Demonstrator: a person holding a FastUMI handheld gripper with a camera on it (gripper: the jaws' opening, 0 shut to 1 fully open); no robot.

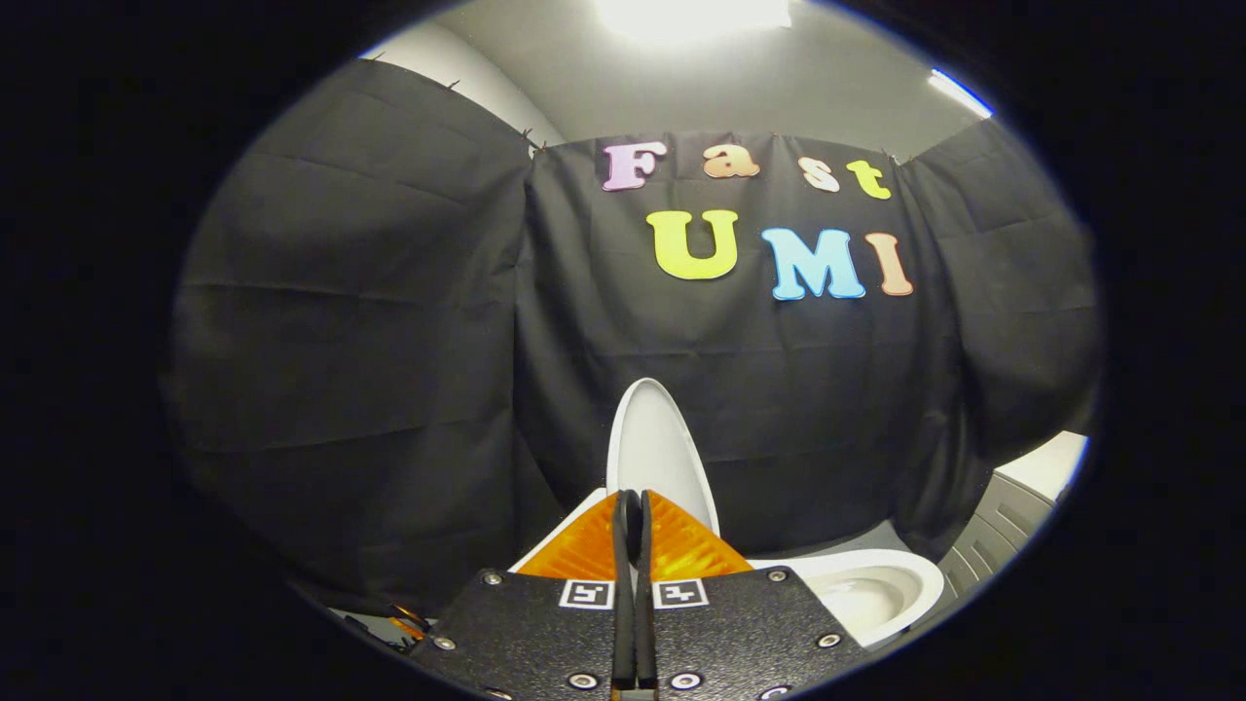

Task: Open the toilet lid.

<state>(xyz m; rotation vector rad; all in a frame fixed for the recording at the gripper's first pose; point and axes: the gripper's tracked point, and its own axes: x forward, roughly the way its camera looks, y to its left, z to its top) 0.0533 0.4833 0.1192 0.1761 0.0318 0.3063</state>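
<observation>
Already upright, the toilet lid point(654, 448) stands on edge just beyond the gripper point(633, 506), whose fingers are pressed together on nothing; the open toilet bowl point(866, 589) lies beside them.

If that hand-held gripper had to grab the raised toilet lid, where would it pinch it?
Probably the lid's thin rounded top edge, coming from the front, one finger on each face. The lid stands nearly upright just beyond the hand-held gripper, whose fingers are shut on nothing, so they must open first. The bowl sits open.
</observation>
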